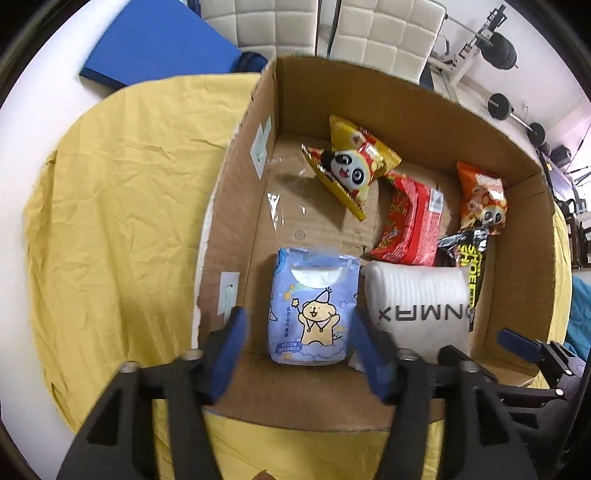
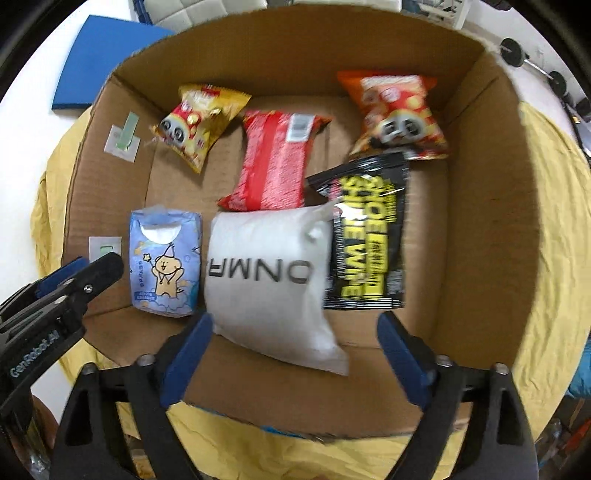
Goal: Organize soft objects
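An open cardboard box [image 1: 236,184] [image 2: 480,221] holds soft packs. A blue tissue pack with a bear drawing [image 1: 314,310] [image 2: 166,258] lies at its near left, a white pillow pack with black letters [image 1: 421,306] [image 2: 269,280] beside it. Further in are a yellow panda snack bag [image 1: 351,162] [image 2: 199,122], a red packet [image 1: 410,221] [image 2: 277,158], an orange panda bag [image 1: 480,195] [image 2: 399,114] and a black-and-yellow wipes pouch [image 1: 469,254] [image 2: 369,236]. My left gripper [image 1: 297,350] is open above the tissue pack, empty. My right gripper [image 2: 295,354] is open above the pillow pack, empty.
The box sits on a crumpled yellow cloth [image 1: 122,206] [image 2: 554,258] over a white table [image 1: 44,96]. A blue board [image 1: 159,44] [image 2: 107,59] lies at the far left. White chairs [image 1: 384,33] and gym weights [image 1: 502,51] stand behind.
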The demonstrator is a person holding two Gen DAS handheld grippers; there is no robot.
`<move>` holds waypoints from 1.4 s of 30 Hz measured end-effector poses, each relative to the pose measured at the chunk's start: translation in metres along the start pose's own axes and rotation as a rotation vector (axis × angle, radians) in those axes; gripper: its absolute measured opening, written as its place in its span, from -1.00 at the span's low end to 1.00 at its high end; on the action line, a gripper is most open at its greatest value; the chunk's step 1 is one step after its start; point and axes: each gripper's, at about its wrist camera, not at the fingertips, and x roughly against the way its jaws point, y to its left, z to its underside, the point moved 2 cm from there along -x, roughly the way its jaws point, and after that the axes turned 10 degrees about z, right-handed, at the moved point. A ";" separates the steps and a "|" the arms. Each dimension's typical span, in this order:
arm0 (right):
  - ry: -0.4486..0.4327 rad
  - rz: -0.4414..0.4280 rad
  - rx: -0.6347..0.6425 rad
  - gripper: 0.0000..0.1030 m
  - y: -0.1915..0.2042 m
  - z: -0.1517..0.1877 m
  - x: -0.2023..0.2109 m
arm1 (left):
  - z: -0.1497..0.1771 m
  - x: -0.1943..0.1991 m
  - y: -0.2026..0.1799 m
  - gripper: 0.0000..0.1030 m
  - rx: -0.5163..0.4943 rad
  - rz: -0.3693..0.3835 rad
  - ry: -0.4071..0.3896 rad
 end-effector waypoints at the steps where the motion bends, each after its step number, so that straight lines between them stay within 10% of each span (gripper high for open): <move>1: -0.008 0.008 -0.005 0.88 -0.003 0.000 0.003 | 0.001 0.004 -0.001 0.54 -0.001 -0.001 -0.008; 4: -0.032 0.038 -0.020 1.00 -0.018 0.008 0.011 | 0.001 0.008 -0.006 0.84 -0.007 -0.004 -0.022; 19: -0.082 0.081 -0.071 1.00 -0.048 0.041 0.029 | 0.012 0.031 -0.035 0.87 -0.075 -0.021 -0.099; 42: -0.433 0.031 -0.098 1.00 -0.090 0.167 0.272 | 0.091 0.232 -0.104 0.87 -0.174 0.033 -0.356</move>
